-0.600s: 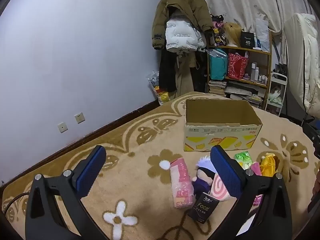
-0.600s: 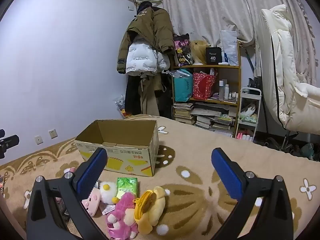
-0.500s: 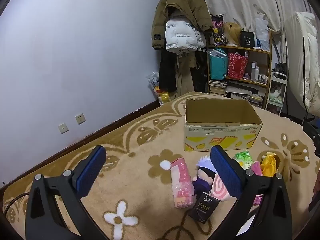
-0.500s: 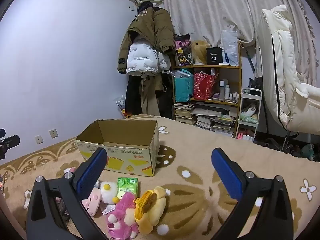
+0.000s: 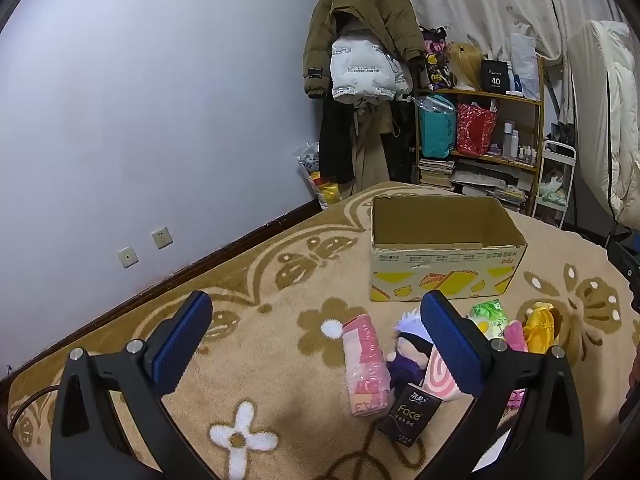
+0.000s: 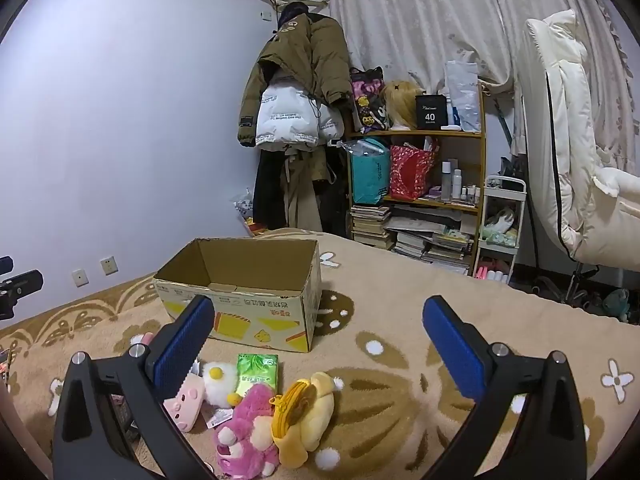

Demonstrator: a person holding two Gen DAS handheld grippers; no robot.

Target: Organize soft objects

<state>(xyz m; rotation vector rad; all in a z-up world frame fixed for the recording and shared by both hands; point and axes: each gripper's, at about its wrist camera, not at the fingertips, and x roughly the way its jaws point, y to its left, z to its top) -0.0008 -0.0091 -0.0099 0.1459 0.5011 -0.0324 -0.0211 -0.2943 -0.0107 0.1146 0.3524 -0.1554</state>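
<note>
An open cardboard box (image 5: 444,254) stands on the patterned rug, also in the right wrist view (image 6: 244,300). In front of it lie soft things: a pink pack (image 5: 366,364), a white-haired doll (image 5: 410,350), a black Face tissue pack (image 5: 410,414), a green tissue pack (image 6: 257,374), a pink plush (image 6: 248,432), a yellow plush (image 6: 306,416), a white plush (image 6: 218,382) and a pink pig toy (image 6: 186,402). My left gripper (image 5: 316,344) is open and empty above the rug, left of the pile. My right gripper (image 6: 318,350) is open and empty above the plush toys.
A coat rack with jackets (image 6: 298,80) stands against the far wall beside a crowded wooden shelf (image 6: 420,184). A white cart (image 6: 500,228) and a white padded chair (image 6: 576,152) are at the right. Wall sockets (image 5: 144,246) sit at the left.
Both grippers stay open and nearly still; the views have barely shifted.
</note>
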